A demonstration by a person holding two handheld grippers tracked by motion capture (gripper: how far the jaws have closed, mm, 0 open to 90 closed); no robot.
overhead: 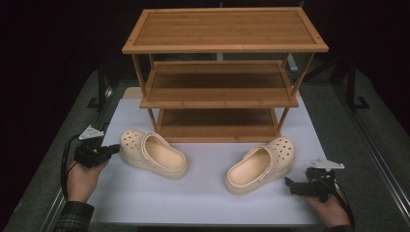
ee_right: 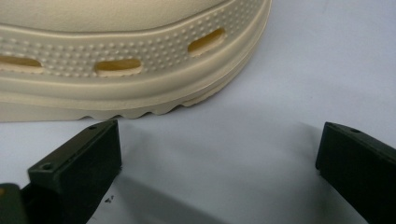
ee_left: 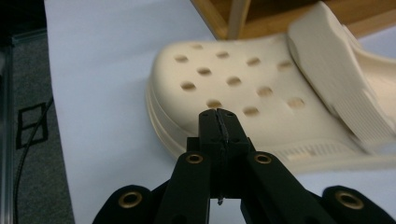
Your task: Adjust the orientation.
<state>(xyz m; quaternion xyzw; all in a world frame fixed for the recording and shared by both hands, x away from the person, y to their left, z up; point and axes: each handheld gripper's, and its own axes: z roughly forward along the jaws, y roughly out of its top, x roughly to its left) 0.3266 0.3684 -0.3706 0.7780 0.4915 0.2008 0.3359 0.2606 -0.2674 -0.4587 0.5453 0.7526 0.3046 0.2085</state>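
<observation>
Two cream clogs lie on the white surface [overhead: 203, 193] in front of a three-tier wooden rack [overhead: 220, 82]. The left clog [overhead: 153, 153] sits left of centre in the high view, its perforated toe toward the left hand-held gripper [overhead: 115, 149]; the right clog [overhead: 261, 166] sits right of centre, its toe angled toward the upper right of the frame.

Left hand-held gripper: jaws clenched together on nothing, tips just short of the toe in the left gripper view [ee_left: 218, 122]. Closed like this, any advance would likely only nudge the clog along the smooth sheet rather than take hold of it.

Right hand-held gripper [overhead: 291, 184]: jaws spread wide, released, low beside the other clog's ridged sole [ee_right: 116, 88]. A bite on that thick, rounded rim may slip, or the clog could tip and catch the rack's bottom shelf edge on the way in.
</observation>
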